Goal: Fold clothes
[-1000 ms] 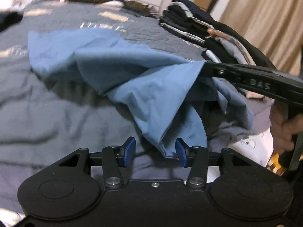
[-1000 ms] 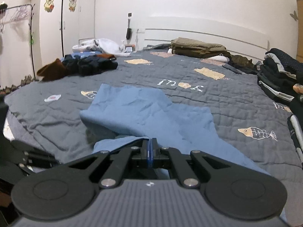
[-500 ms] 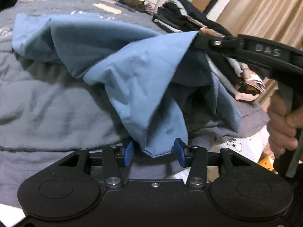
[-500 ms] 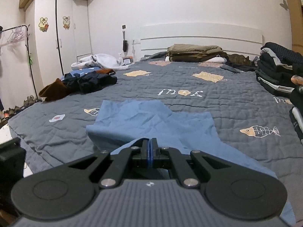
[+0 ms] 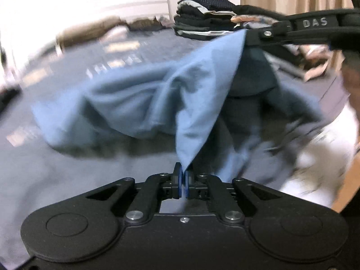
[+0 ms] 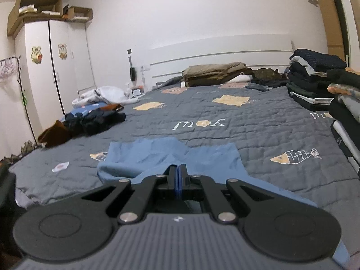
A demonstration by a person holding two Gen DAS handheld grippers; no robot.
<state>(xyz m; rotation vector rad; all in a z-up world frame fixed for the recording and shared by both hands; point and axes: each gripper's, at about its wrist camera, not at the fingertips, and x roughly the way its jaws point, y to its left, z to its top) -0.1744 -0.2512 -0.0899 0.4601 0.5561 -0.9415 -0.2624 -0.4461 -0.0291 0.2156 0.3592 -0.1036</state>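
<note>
Gripping both sides: left gripper (image 5: 184, 172) pinches a hanging corner of the blue shirt (image 5: 135, 103), right gripper (image 6: 177, 171) is clamped on another corner. Shirt is half lifted above the grey bedspread (image 6: 258, 121).

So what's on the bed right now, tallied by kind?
Blue garment held by both grippers: 1
Folded stacks: 2, dark and olive
Loose heaps: 2, dark and white
Total: 5
</note>
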